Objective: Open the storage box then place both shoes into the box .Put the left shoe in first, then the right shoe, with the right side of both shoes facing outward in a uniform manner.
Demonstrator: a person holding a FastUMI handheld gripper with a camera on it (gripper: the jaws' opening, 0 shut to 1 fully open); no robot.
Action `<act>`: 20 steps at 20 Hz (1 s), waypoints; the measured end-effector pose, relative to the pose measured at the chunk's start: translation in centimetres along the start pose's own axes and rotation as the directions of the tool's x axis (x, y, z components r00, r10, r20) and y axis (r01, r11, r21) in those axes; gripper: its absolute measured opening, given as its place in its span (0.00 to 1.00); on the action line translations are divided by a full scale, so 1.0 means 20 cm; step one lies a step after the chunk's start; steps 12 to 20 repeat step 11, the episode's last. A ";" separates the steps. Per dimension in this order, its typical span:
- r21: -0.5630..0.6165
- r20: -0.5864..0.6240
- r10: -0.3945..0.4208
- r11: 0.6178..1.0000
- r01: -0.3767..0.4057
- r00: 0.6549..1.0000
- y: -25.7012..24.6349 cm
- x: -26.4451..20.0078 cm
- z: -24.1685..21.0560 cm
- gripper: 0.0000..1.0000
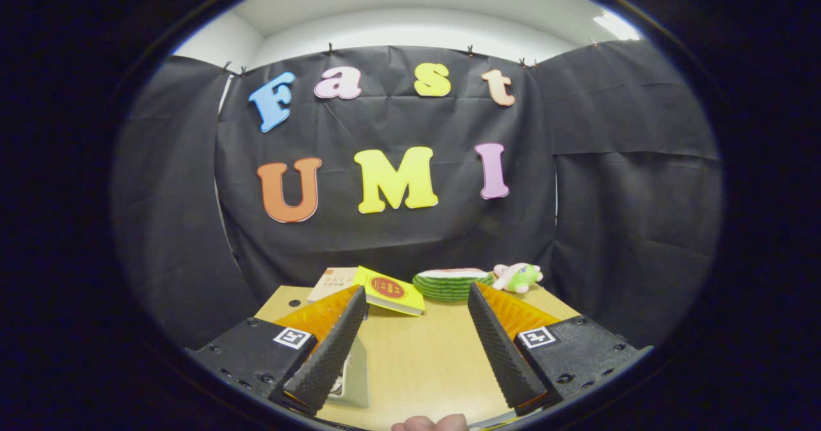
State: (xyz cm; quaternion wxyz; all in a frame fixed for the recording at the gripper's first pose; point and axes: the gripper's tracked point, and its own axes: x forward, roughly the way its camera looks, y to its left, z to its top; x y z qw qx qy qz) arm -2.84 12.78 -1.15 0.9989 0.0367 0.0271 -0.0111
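No text is legible; the yellow booklet's red emblem is too small.

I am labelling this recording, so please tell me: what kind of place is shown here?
Probably a small indoor recording booth: black cloth wall behind a light wooden table holding a yellow booklet, a watermelon-slice cushion and a plush toy. The gripper is open above the table.

Black cloth hung as the booth's wall, pinned along its top edge with small clips and draped in overlapping panels. Above it ran a white wall and ceiling, with a bright ceiling light. A light wooden table stood before the cloth.
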 end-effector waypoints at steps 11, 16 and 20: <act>-0.038 0.000 0.042 0.998 -0.042 0.999 0.05 0.04 0.00 1.00; -0.038 0.000 0.042 0.998 -0.042 0.999 0.05 0.04 0.00 1.00; -0.038 0.000 0.042 0.998 -0.042 0.999 0.05 0.04 0.00 1.00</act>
